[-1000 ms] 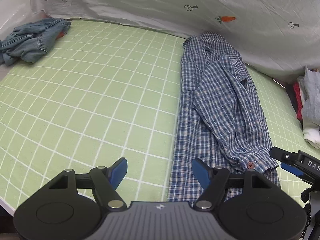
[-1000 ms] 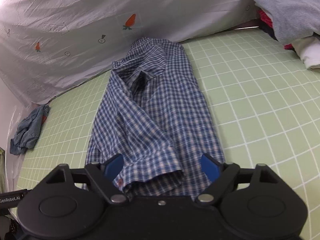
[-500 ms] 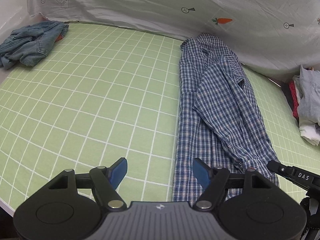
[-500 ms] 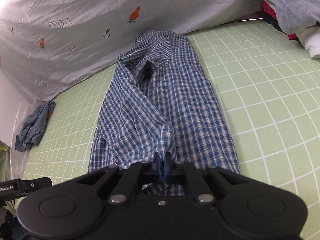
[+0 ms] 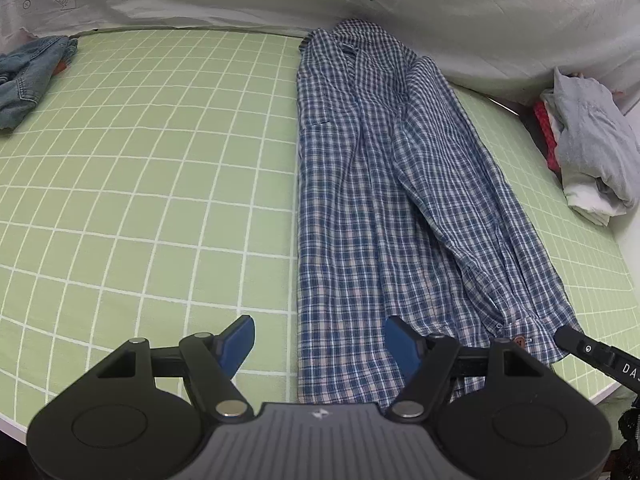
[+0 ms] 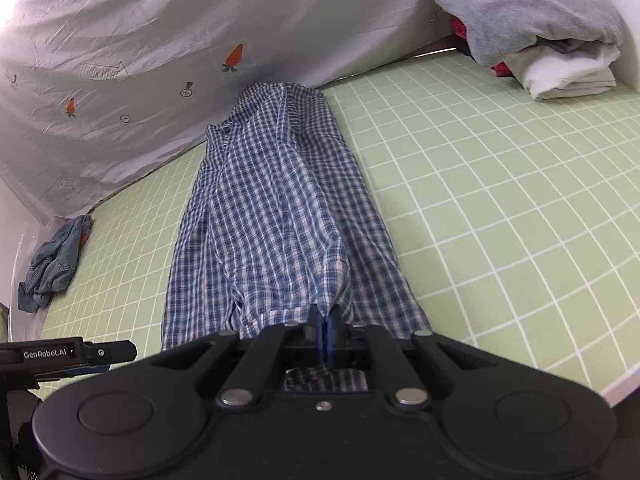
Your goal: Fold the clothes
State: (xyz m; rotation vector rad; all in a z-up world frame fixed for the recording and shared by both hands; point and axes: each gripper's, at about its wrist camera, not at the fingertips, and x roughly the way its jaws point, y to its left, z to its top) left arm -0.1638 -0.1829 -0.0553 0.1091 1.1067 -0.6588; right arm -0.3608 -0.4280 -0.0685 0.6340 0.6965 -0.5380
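Your right tool (image 6: 325,334) pinches blue-white checked cotton shirt (image 5: 384,200) at sleeve cuff; your left tool (image 5: 320,344) wide, empty, over shirt's near hem.

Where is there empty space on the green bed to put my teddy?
The widest bare patch of green grid sheet lies between the plaid shirt and the denim bundle. A narrower strip lies between the shirt and the clothes pile. It is crowded around that pile and along the shirt.
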